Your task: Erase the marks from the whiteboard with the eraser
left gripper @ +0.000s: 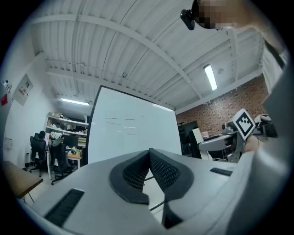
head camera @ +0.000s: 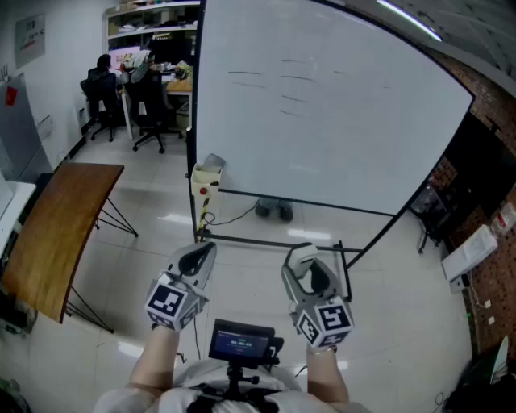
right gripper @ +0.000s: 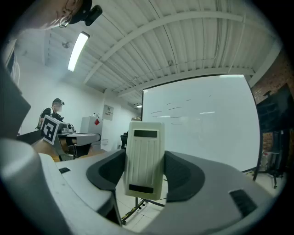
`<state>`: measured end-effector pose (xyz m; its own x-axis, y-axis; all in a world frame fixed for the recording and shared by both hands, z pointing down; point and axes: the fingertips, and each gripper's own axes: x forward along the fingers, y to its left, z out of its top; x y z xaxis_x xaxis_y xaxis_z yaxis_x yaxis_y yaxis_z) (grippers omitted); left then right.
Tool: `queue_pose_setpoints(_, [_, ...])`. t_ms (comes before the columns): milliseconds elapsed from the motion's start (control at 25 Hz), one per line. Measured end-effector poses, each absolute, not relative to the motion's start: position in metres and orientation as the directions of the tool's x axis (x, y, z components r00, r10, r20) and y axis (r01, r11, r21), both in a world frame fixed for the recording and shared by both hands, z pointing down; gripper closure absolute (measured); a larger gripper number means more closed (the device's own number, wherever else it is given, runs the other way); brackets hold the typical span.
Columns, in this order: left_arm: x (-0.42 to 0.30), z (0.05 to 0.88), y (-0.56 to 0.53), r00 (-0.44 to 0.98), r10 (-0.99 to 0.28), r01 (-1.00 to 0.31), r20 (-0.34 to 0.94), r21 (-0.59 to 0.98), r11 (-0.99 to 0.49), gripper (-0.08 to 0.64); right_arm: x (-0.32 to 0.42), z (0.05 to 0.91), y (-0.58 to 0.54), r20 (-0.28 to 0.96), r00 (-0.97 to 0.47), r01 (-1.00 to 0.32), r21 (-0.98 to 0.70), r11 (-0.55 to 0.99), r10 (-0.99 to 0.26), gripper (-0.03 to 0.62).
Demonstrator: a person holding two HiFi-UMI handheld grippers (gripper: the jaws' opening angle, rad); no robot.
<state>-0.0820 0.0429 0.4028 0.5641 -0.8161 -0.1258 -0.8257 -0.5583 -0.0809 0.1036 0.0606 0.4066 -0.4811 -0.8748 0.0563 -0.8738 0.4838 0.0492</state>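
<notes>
1. The right gripper (right gripper: pixel 145 170) is clamped on a cream ribbed plastic eraser (right gripper: pixel 144 151). The eraser is held upright between the dark padded jaws.
2. The left gripper (left gripper: pixel 149 158) is closed. Its meshed jaw tips are pressed together, and nothing is held between them.
3. In the head view both grippers are held low and side by side, apart from each other. A small black screen device (head camera: pixel 240 342) is seen between the forearms.
4. The large white whiteboard on a black frame (head camera: pixel 347 145) is seen ahead. It is well apart from the eraser and is touched by neither gripper.
5. Short thin dark line marks (head camera: pixel 294 79) are seen in the board's upper part.
6. A brown wooden table (head camera: pixel 56 230) is set at the left on the pale tiled floor (head camera: pixel 242 218).
7. A seated person in dark clothes (head camera: pixel 99 74) and black office chairs (head camera: pixel 153 109) are seen far back at the left, by white shelves (head camera: pixel 153 20).
8. A red brick wall (head camera: pixel 488 270) is seen at the right.
</notes>
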Motion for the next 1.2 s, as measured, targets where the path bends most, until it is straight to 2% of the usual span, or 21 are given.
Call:
queue_pose_setpoints(280, [-0.113, 0.414, 0.043, 0.575, -0.813, -0.817, -0.09, -0.021, -0.576, 0.551, 0.073, 0.418, 0.061, 0.085, -0.457, -0.886, 0.04, 0.462, -0.885, 0.321])
queue_pose_setpoints(680, [-0.129, 0.423, 0.021, 0.591, -0.801, -0.806, -0.09, -0.022, -0.592, 0.552, 0.057, 0.428, 0.04, 0.128, -0.474, -0.877, 0.021, 0.481, -0.871, 0.321])
queue_pose_setpoints(1200, [-0.109, 0.424, -0.112, 0.508, -0.857, -0.861, -0.082, -0.027, -0.508, 0.552, 0.073, 0.437, -0.102, 0.136, -0.569, -0.817, 0.019, 0.576, -0.811, 0.321])
